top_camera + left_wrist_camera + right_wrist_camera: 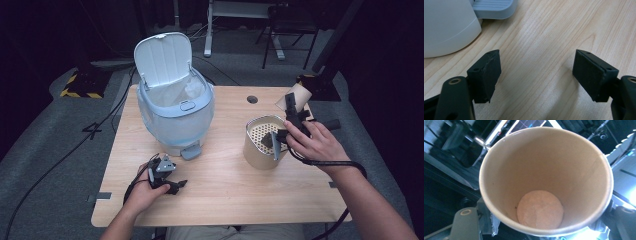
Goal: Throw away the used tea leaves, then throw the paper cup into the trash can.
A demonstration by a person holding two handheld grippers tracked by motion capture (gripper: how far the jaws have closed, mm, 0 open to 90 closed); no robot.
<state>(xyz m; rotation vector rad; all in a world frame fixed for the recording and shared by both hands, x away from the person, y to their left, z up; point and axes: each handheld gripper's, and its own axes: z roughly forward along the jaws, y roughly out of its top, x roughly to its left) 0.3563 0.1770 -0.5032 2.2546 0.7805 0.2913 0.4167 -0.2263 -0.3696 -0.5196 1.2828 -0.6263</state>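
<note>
A brown paper cup (541,182) sits between the jaws of my right gripper (543,220), its open mouth facing the camera and its inside empty. The jaws press on its sides. In the high view the right gripper (292,104) is held up at the table's right, with the paper cup (298,93) at its far end, just behind a tan container (256,155) with a perforated white insert. My left gripper (176,185) rests near the table's front left. Its jaws stand wide open over bare wood, nothing between its pads (487,75).
A white and pale blue pedal bin (175,112) stands at the back left of the wooden table (225,200), lid raised and a clear liner inside. Its pedal (494,8) lies just ahead of the left gripper. A cable hole (252,99) is near the far edge.
</note>
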